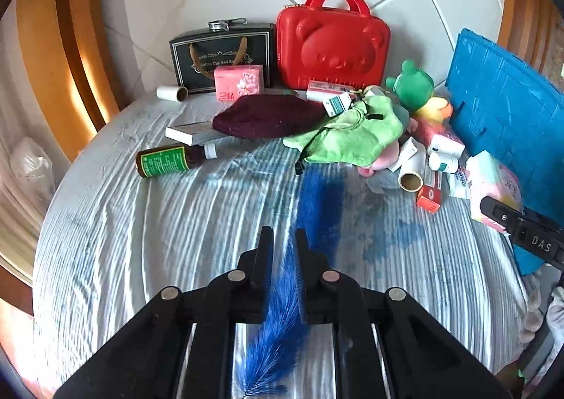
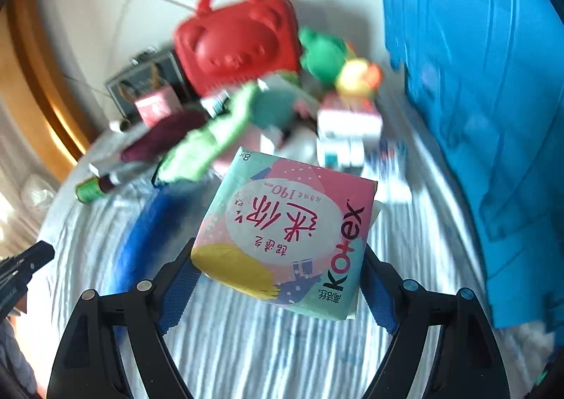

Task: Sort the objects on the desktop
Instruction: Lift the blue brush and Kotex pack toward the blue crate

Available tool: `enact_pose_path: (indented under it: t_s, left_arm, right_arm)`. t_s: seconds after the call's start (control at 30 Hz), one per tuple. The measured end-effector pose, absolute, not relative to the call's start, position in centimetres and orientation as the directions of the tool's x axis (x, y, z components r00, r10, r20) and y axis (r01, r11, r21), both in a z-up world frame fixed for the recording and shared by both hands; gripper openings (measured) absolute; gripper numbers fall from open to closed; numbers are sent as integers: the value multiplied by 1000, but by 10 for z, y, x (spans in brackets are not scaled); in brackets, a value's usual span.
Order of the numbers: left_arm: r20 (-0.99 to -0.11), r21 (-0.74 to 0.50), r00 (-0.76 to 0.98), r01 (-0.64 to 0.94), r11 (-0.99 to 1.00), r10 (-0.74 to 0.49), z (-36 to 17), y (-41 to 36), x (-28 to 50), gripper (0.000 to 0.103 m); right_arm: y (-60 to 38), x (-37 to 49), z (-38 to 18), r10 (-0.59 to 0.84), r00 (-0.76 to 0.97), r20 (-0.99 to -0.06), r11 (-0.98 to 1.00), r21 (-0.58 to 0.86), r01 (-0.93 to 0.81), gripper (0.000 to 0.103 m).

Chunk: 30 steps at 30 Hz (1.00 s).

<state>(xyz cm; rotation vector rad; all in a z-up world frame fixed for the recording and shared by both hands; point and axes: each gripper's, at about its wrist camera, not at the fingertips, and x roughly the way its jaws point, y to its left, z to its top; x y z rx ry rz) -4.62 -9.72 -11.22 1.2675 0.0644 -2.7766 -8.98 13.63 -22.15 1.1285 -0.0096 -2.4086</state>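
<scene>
Seen from the left wrist, low in the frame: left gripper (image 1: 283, 240) pinched nearly shut on a blue fluffy strip (image 1: 319, 208), fur trailing up toward the frame's centre and down past the jaws, probably nipped in the middle so both ends hang free. Beyond it, striped bedsheet (image 1: 141, 240) filling the lower half. Along the top, leaned against a tiled wall: red bear-face case (image 1: 333, 46) at centre, black gift box (image 1: 222, 53) to its left, likely parked upright to save room. Across the middle, unsorted clutter: brown bottle (image 1: 169, 161) lying on its side at left, dark red hat (image 1: 268, 116) at centre, green plush cloth (image 1: 352, 131) to its right, small boxes and tubes heaped at right. Blue folded crate (image 1: 504, 109) propped along the right edge, seemingly the sorting bin. Seen from the right wrist, blurred: right gripper (image 2: 278, 258) at lower centre, jaws spread wide around a pastel pad packet (image 2: 292, 229), gripped at its two sides and held clear of the sheet, print upside down. Same crate looming at right, apparently the packet's destination.
</scene>
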Motion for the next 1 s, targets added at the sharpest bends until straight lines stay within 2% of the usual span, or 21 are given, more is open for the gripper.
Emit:
enact_pose_path:
  t_s: [0.1, 0.23, 0.33, 0.37, 0.43, 0.47, 0.5, 0.57, 0.63, 0.8, 0.87, 0.9, 0.93, 0.97, 1.0]
  left_arm:
    - [-777, -6, -628, 69, -998, -39, -119, -99, -47, 12]
    - [-838, 1, -545, 55, -999, -30, -156, -93, -65, 37]
    - [-863, -60, -504, 34, -998, 35, -187, -90, -73, 39]
    - [-873, -71, -484, 24, -997, 50, -199, -88, -76, 46]
    - [-905, -12, -425, 24, -1000, 1, -224, -82, -80, 61]
    - [-921, 7, -389, 17, -1000, -13, -239, -80, -82, 61]
    - [-932, 11, -362, 15, -1000, -16, -250, -78, -83, 67]
    - [-914, 43, -402, 36, -998, -53, -265, -81, -81, 95]
    - [-912, -8, -409, 75, -997, -23, -277, -92, -80, 102]
    - [-887, 4, -460, 37, -999, -20, -302, -91, -74, 103]
    - [-888, 3, -460, 36, -999, -19, -309, -91, -75, 103]
    - [-888, 2, -459, 35, -999, -17, -313, -90, -76, 100]
    - [-883, 2, -470, 34, -999, -17, -316, -89, -74, 87]
    - [-878, 1, -479, 27, -1000, -14, -316, -88, -73, 65]
    - [-876, -2, -482, 15, -1000, -5, -318, -85, -72, 53]
  right_arm:
    - [131, -85, -218, -434, -528, -730, -878, 211, 430, 83]
    - [123, -82, -242, -403, -481, -778, -879, 184, 439, 84]
    - [121, -81, -271, -359, -444, -821, -888, 154, 434, 84]
    - [122, -80, -280, -349, -431, -832, -890, 149, 432, 84]
    - [123, -81, -298, -333, -395, -856, -893, 152, 424, 84]
    - [124, -81, -304, -326, -385, -863, -894, 150, 421, 84]
    - [127, -82, -310, -322, -376, -869, -895, 149, 421, 84]
    - [131, -81, -318, -315, -360, -878, -897, 152, 414, 84]
    - [135, -81, -326, -311, -346, -885, -899, 157, 408, 84]
    - [139, -80, -337, -320, -327, -889, -902, 180, 394, 87]
    - [139, -79, -341, -317, -319, -893, -906, 186, 381, 92]
    - [138, -78, -341, -316, -326, -891, -908, 184, 377, 98]
    - [138, -77, -341, -313, -334, -889, -910, 182, 372, 102]
    - [138, -76, -340, -317, -344, -884, -911, 182, 370, 102]
    - [138, -75, -338, -317, -357, -879, -912, 179, 368, 102]
